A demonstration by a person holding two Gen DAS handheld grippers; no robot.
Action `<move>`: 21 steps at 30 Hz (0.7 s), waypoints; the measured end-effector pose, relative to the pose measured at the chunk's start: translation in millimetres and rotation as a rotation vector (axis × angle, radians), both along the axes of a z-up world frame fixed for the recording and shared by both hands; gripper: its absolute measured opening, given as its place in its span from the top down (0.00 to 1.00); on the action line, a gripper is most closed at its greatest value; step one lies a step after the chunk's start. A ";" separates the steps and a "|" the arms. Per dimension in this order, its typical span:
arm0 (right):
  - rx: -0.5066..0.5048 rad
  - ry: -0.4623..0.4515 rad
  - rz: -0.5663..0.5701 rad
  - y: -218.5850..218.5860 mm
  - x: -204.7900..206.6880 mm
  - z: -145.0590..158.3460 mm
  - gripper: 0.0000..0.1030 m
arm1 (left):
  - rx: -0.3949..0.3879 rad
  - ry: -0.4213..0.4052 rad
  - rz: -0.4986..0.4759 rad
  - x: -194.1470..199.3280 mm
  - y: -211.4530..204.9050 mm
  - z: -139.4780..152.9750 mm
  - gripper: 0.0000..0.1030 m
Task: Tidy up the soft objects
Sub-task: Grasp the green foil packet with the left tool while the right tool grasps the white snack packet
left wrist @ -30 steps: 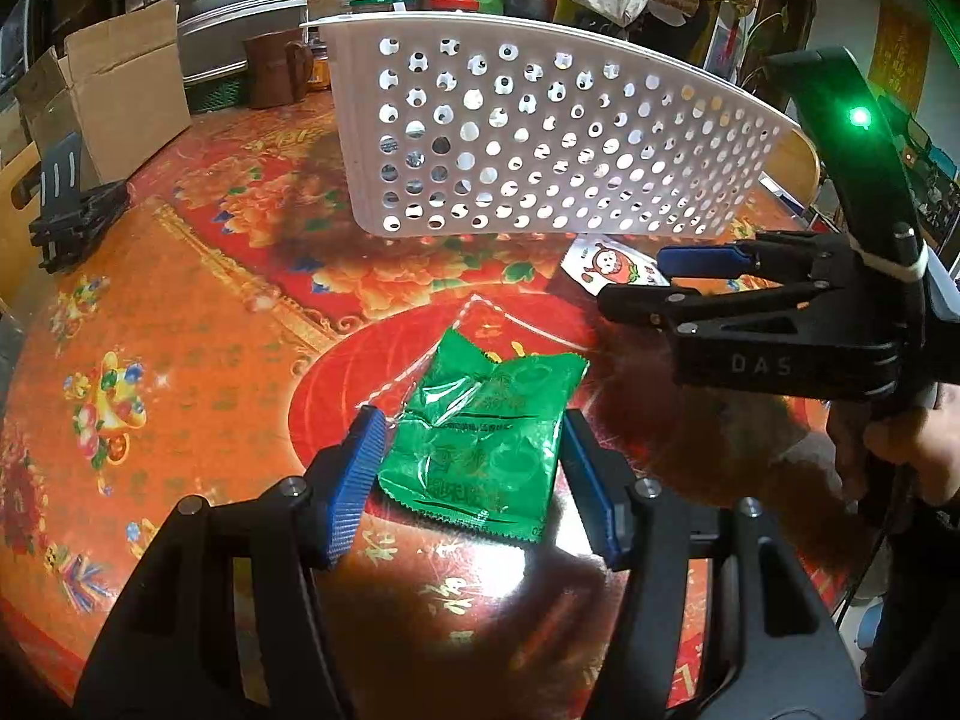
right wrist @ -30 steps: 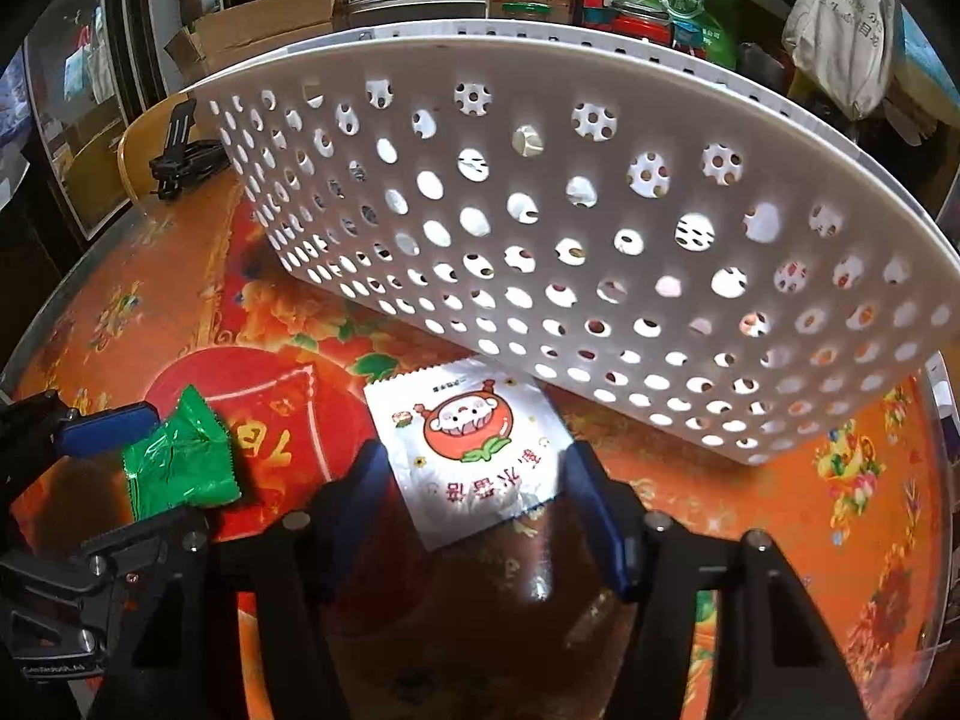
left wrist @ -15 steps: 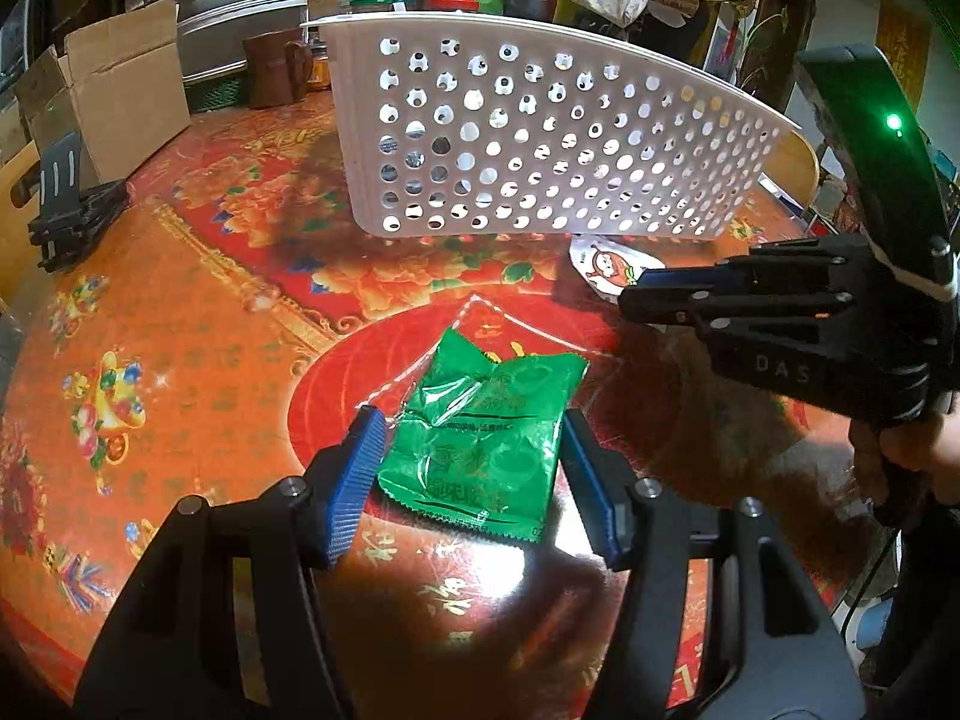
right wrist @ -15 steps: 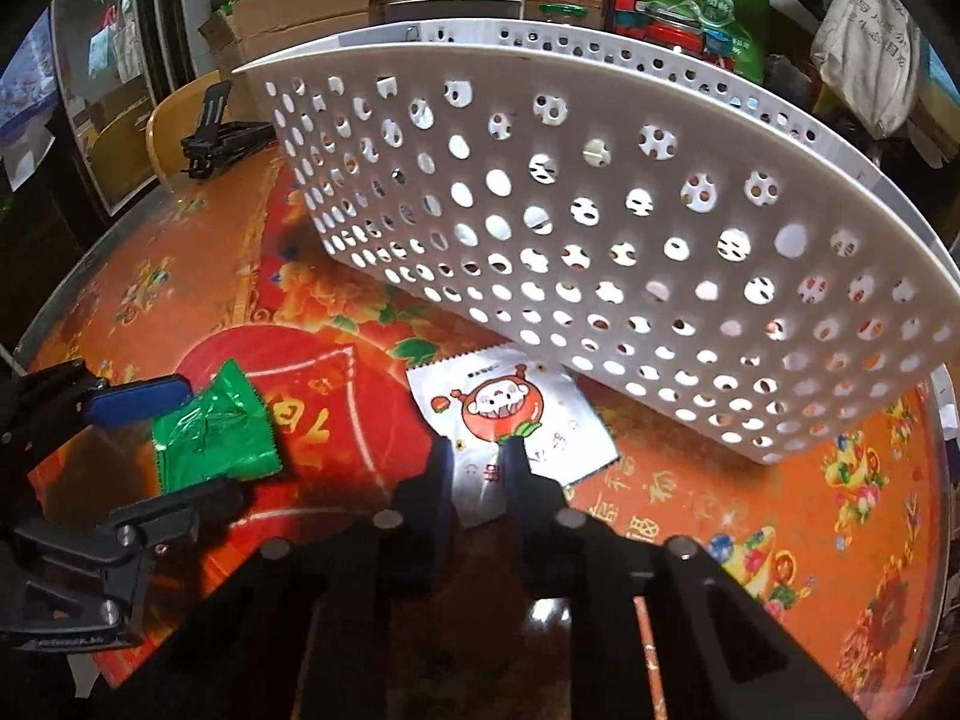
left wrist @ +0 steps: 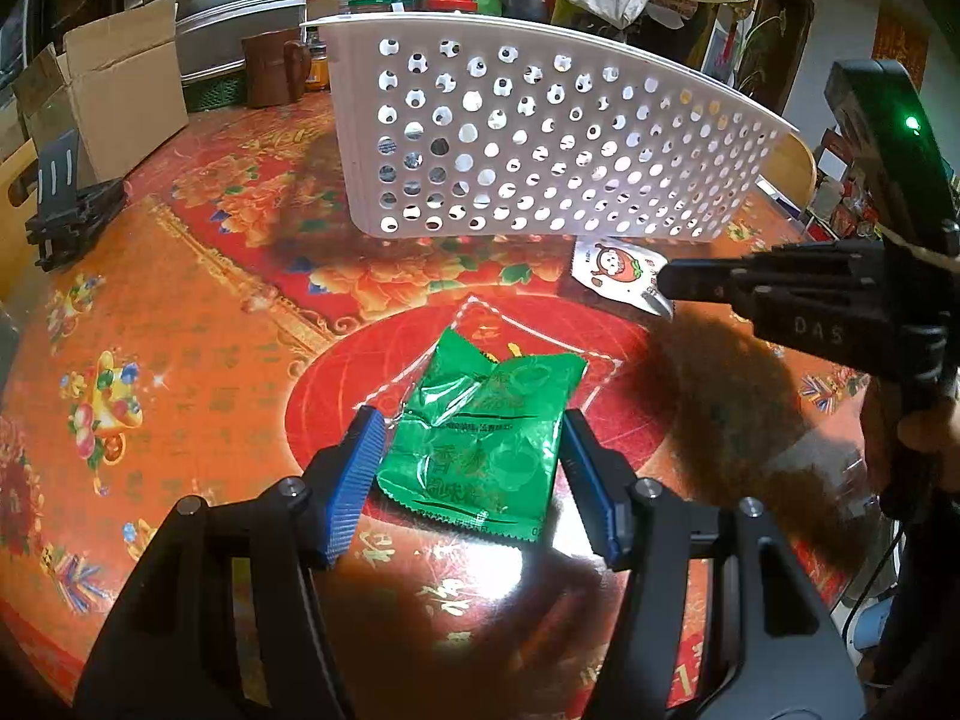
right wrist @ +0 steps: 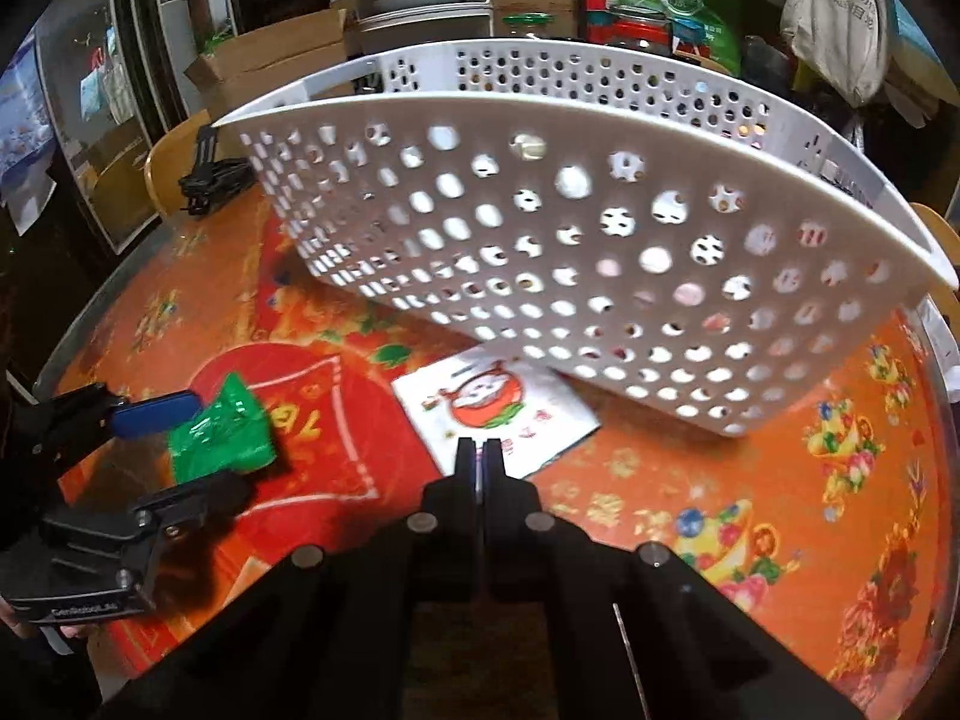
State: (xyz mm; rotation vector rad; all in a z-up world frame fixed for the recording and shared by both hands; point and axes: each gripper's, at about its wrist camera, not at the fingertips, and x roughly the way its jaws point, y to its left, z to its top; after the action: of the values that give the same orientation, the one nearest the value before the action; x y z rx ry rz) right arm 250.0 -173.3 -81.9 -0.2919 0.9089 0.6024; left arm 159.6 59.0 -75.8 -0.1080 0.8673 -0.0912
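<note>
A green snack packet (left wrist: 486, 432) lies flat on the red and orange table (left wrist: 180, 312). My left gripper (left wrist: 469, 426) is open, with a blue pad just off each side of the packet; the right wrist view shows the same packet (right wrist: 219, 429) inside this gripper (right wrist: 210, 444). A white packet with a red cartoon (right wrist: 492, 402) lies in front of the white perforated basket (right wrist: 540, 228). My right gripper (right wrist: 478, 450) is shut on that packet's near edge. In the left wrist view its tip (left wrist: 663, 288) pinches the white packet (left wrist: 612, 267), whose corner is raised slightly.
The basket (left wrist: 540, 138) stands across the middle of the table, its wall tilted toward me. A cardboard box (left wrist: 114, 96), a black folding stand (left wrist: 66, 210) and a brown mug (left wrist: 270, 69) sit at the back left. A hand (left wrist: 924, 426) holds the right gripper.
My right gripper went from open around the white packet to shut on its near edge, then drew back and up a little. The left gripper and green packet stayed still.
</note>
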 end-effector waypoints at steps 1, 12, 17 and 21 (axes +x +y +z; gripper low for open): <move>-0.003 0.003 0.003 0.1 1.7 -0.5 0.82 | 0.001 0.000 -0.001 0.0 0.1 -0.1 0.44; -0.001 0.006 -0.023 9.5 19.1 -14.4 0.16 | 0.002 0.000 -0.009 0.9 -2.0 -1.2 0.44; -0.026 -0.005 -0.007 22.6 21.1 -18.3 0.13 | 0.001 -0.001 -0.010 1.0 -1.0 -1.8 0.44; -0.062 -0.018 -0.009 29.8 21.5 -20.9 0.12 | -0.002 -0.001 -0.010 1.1 -1.1 -1.8 0.44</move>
State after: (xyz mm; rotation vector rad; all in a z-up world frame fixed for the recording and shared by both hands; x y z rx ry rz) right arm 271.5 -143.5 -102.8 -0.3482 0.9119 0.5628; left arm 160.7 57.9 -77.6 -0.1054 0.8667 -0.1013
